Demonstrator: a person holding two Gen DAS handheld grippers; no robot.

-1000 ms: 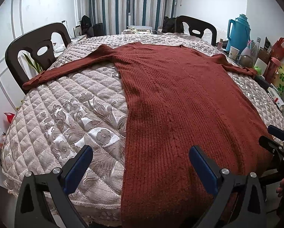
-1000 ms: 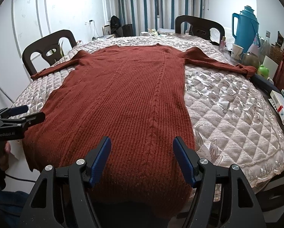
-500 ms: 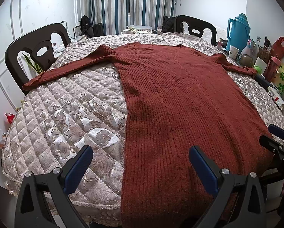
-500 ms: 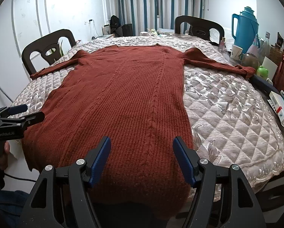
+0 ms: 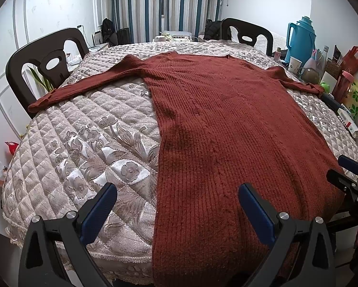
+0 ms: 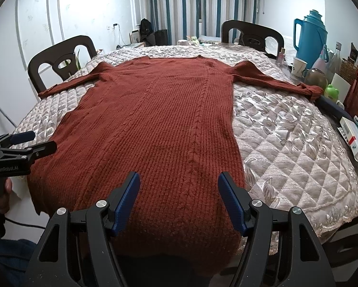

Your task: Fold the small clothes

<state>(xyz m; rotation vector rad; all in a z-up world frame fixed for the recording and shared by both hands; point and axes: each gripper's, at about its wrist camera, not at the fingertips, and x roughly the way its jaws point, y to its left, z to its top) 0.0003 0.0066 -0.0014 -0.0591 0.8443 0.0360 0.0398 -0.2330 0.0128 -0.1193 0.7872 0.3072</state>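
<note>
A long rust-red knit sweater [image 5: 226,124] lies flat on the quilted round table [image 5: 83,148], sleeves spread to both sides, its hem hanging over the near edge. It fills the middle of the right wrist view [image 6: 159,129]. My left gripper [image 5: 177,205] is open and empty, above the hem's left part near the table's front edge. My right gripper [image 6: 179,196] is open and empty above the hem's right part. Each gripper shows at the side of the other's view, the right gripper [image 5: 346,174] and the left gripper [image 6: 28,143].
Dark chairs stand at the left [image 5: 45,67] and far side [image 5: 248,33]. A blue thermos [image 5: 301,38], a cup [image 5: 295,63], bottles and boxes [image 6: 353,134] crowd the table's right edge. Striped curtains hang at the back.
Both grippers have edged slightly forward over the hem. The sweater has not moved.
</note>
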